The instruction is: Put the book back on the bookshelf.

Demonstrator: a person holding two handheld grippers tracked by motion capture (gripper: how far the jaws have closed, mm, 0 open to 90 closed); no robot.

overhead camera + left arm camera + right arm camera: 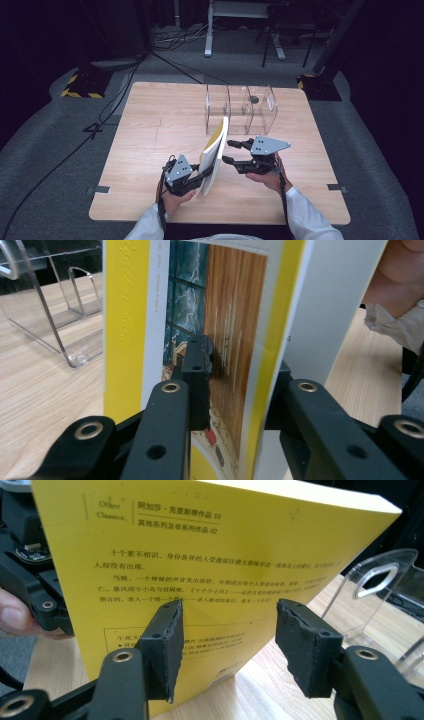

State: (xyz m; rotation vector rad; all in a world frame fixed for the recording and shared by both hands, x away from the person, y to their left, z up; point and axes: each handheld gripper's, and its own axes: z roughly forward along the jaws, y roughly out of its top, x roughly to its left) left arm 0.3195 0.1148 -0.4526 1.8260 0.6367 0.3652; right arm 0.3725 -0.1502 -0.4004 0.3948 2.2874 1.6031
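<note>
A yellow paperback book point(214, 155) stands on edge on the wooden table point(150, 130), its top leaning toward the far side. My left gripper point(204, 175) is shut on its lower near end. In the left gripper view one pad point(197, 365) lies on the illustrated front cover point(220, 315) and the other jaw sits behind the back cover. My right gripper point(228, 151) is just right of the book and open. In the right gripper view its two worn pads point(162, 650) stand apart in front of the yellow back cover point(200, 570), with nothing between them.
A clear acrylic rack point(240, 107) with upright dividers stands on the table just beyond the book, also seen as a clear rack point(50, 315) and a clear divider point(380, 585). Bare wood stretches to the left of the hands. Cables and stands lie on the grey floor behind.
</note>
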